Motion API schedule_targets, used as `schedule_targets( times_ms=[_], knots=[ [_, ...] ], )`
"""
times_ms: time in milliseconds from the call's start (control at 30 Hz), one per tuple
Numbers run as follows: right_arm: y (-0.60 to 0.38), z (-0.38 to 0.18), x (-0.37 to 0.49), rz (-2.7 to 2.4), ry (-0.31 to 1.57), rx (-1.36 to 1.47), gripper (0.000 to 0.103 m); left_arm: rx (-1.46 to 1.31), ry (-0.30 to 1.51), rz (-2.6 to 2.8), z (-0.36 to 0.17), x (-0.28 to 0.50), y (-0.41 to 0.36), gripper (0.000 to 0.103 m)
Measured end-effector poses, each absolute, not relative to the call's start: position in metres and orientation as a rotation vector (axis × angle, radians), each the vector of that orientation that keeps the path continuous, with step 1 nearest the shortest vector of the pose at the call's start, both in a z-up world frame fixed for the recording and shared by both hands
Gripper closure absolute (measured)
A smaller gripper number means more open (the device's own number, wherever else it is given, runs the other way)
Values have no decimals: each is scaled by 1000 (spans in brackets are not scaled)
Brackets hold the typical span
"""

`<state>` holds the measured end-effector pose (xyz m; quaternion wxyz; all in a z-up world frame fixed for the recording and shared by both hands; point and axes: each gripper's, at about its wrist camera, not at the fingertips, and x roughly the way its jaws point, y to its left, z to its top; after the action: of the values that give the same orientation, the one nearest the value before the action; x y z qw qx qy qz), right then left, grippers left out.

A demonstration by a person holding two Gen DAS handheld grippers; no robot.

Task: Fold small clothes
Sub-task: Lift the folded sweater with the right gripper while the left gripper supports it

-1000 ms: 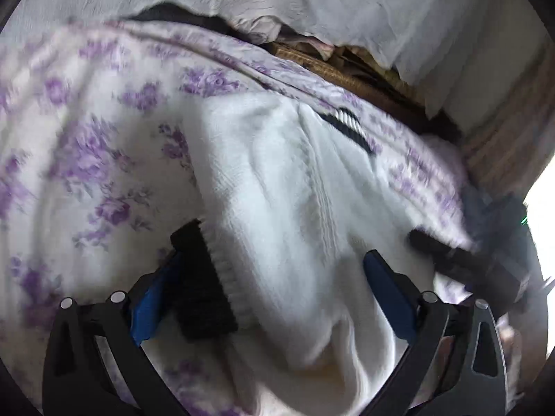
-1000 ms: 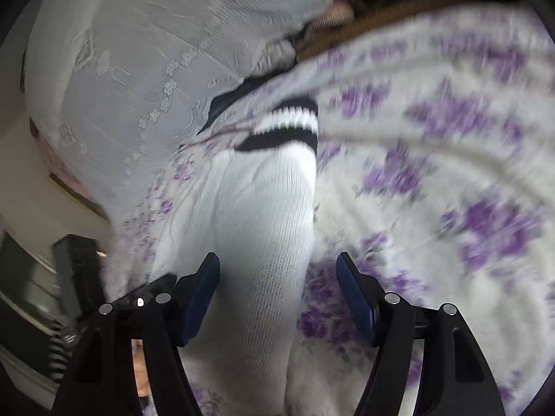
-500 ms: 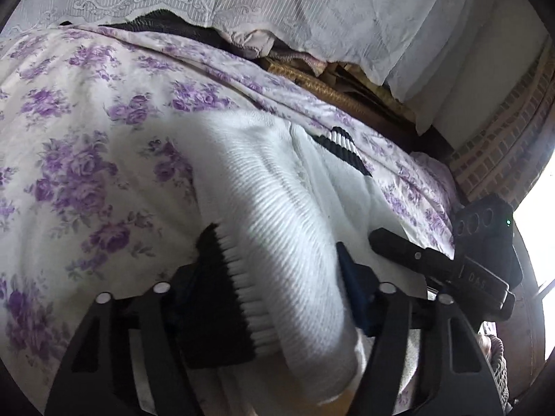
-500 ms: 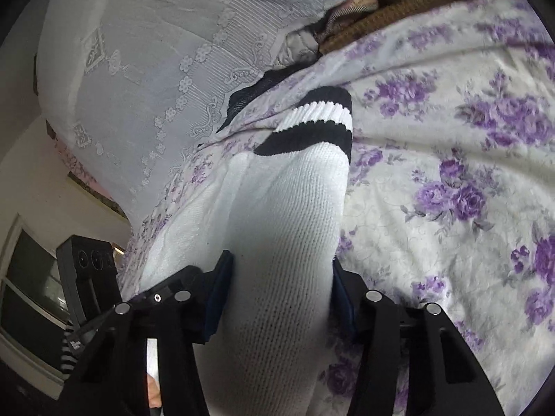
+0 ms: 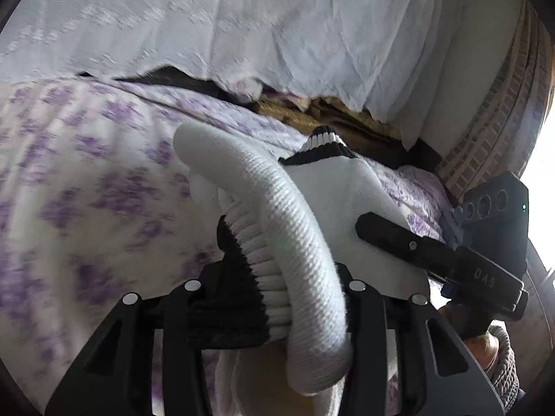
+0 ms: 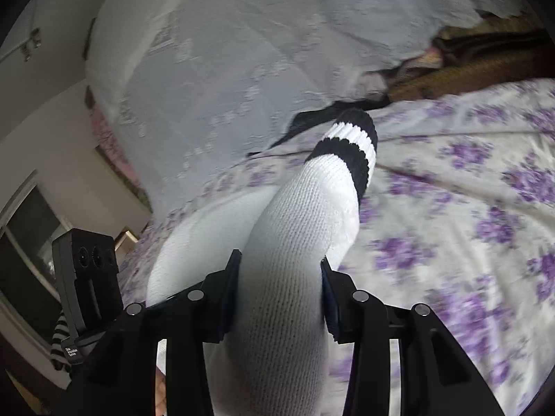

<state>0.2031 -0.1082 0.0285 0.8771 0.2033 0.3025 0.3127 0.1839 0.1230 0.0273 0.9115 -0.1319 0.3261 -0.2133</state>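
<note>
1. White knitted garment with black-and-white striped cuffs [image 5: 305, 242]: you have it clamped in both grippers, lifted above the bedsheet.
2. Your left gripper [image 5: 277, 298] is closing on a rolled white ribbed fold and its black edge band; the pads press the fabric.
3. Your right gripper [image 6: 279, 277] is closing on a white sleeve-like tube [image 6: 305, 215], pads squeezing both sides. Its striped cuff [image 6: 350, 145] points away from you.
4. In the left view, the right gripper's black body [image 5: 485, 242] sits just beside the garment.
5. Beneath lies a cream bedsheet with purple flower print [image 6: 468, 208].
6. Behind it hangs a white embroidered cloth [image 5: 242, 27].
</note>
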Motion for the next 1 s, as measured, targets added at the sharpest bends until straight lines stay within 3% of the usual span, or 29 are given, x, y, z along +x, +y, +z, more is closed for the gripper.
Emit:
schedule_targets(
  times_ms=[267, 533, 1000],
  knots=[
    [-5, 63, 181, 828, 650, 412, 62, -197, 602, -278, 73, 118, 193, 64],
    [99, 106, 150, 998, 672, 372, 63, -347, 531, -155, 99, 55, 299, 64],
    [285, 226, 36, 1472, 703, 478, 63, -227, 365, 214, 257, -133, 436, 64]
  ],
)
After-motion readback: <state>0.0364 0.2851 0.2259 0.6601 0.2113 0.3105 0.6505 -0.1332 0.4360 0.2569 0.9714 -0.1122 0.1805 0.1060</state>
